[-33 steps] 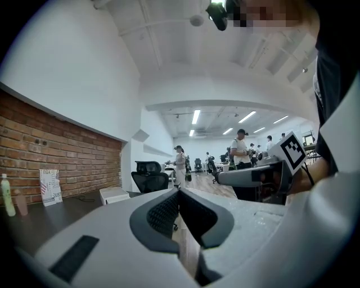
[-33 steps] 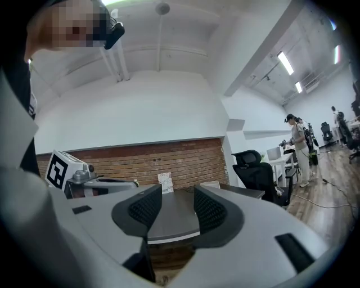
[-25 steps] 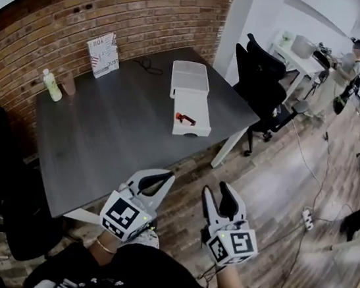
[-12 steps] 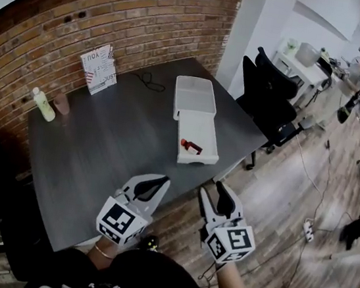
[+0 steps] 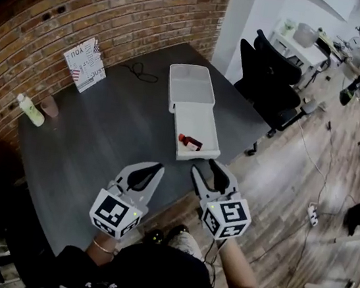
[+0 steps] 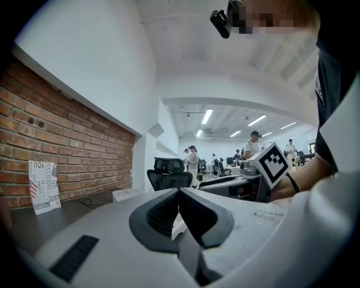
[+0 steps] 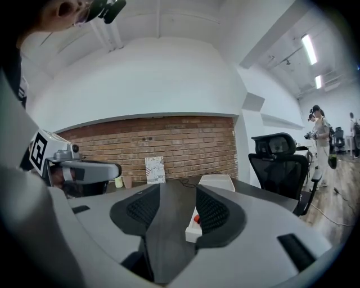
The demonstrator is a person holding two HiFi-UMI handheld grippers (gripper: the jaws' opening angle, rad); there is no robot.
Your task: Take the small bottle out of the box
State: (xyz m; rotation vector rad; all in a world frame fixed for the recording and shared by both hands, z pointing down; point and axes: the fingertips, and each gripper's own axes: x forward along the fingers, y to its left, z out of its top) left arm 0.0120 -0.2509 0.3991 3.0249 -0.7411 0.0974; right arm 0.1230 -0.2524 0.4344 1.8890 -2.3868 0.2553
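Looks like the approach stage; nothing grasped yet. Finds the small bottle (image 5: 190,141), a red item with a paler part, lying in the near half of the open white box (image 5: 198,154) at centre frame on the dark table (image 5: 115,131); too small here to tell which way its cap points. Shows the lid (image 5: 191,88) laid flat beyond the tray toward upper centre, which leaves the tray open from above and from the near side.

Holds both tongs at lower centre over the near table edge, short of the box and touching nothing; points both forward toward it, presumably to line up a reach. Left tongs (image 5: 142,176): closed tip to tip on nothing, most likely idle or spare for steadying the box. Right tongs (image 5: 206,172): apart and opening, with nothing between them; frames the box end and the red item through the gap in the right gripper view, which suggests this one is meant for the pick.

Leaves aside, as no part of the task, a pale green bottle (image 5: 30,110) and a cup (image 5: 50,106) at far left, and a printed card (image 5: 85,63) propped on the brick wall at upper left. Calls for a descent over the low tray wall, then a close across the bottle's width; risks nudging the light box along the table.
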